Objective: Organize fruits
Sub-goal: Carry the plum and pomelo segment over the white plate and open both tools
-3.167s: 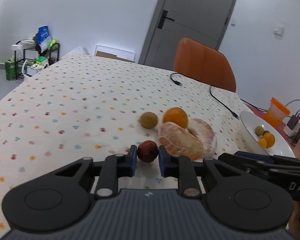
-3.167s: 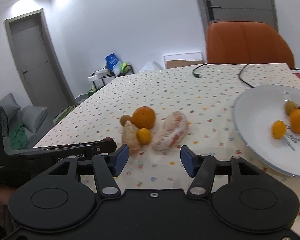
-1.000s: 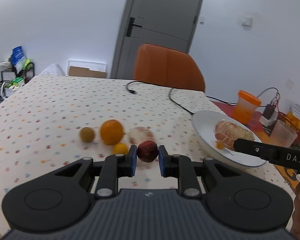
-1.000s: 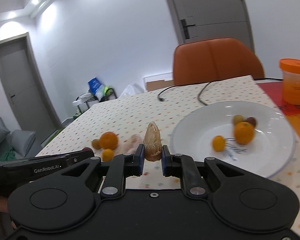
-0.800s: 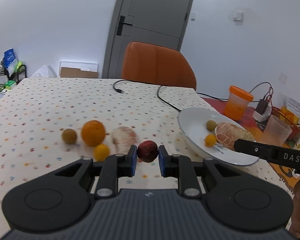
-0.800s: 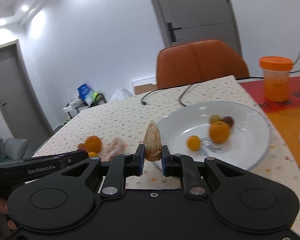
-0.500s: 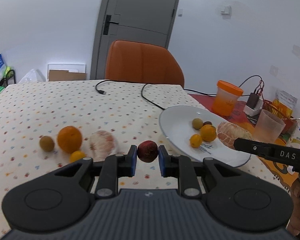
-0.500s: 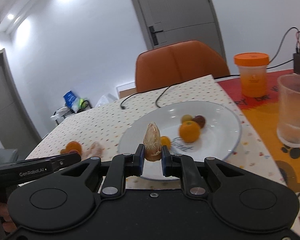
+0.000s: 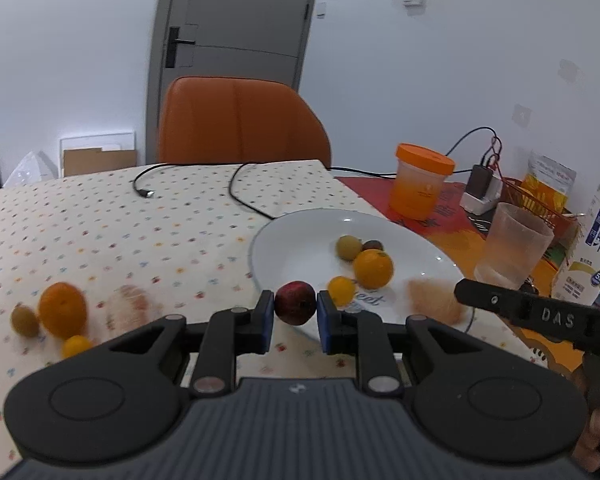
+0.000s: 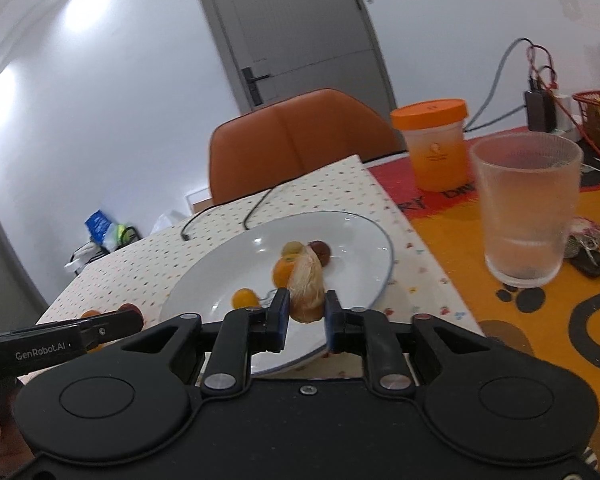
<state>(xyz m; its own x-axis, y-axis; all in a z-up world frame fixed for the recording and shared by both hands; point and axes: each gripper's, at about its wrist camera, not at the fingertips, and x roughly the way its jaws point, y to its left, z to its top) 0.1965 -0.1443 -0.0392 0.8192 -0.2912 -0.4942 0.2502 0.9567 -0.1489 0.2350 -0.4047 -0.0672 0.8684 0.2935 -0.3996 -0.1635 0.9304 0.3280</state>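
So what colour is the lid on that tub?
Orange lid, clearest in the right wrist view.

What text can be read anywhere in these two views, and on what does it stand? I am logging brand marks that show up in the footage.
"DAS" on the right gripper's side, left wrist view.
"GenRobot.AI" on the left gripper's side, right wrist view.
"鲜牛奶" down the milk carton, last character partly cut off; its smaller print is too small to read.
Dark script on the plate: partly hidden, unreadable.
Letters on the red mat: cut off, unreadable.
Logo on the orange-lidded jar: too blurred.
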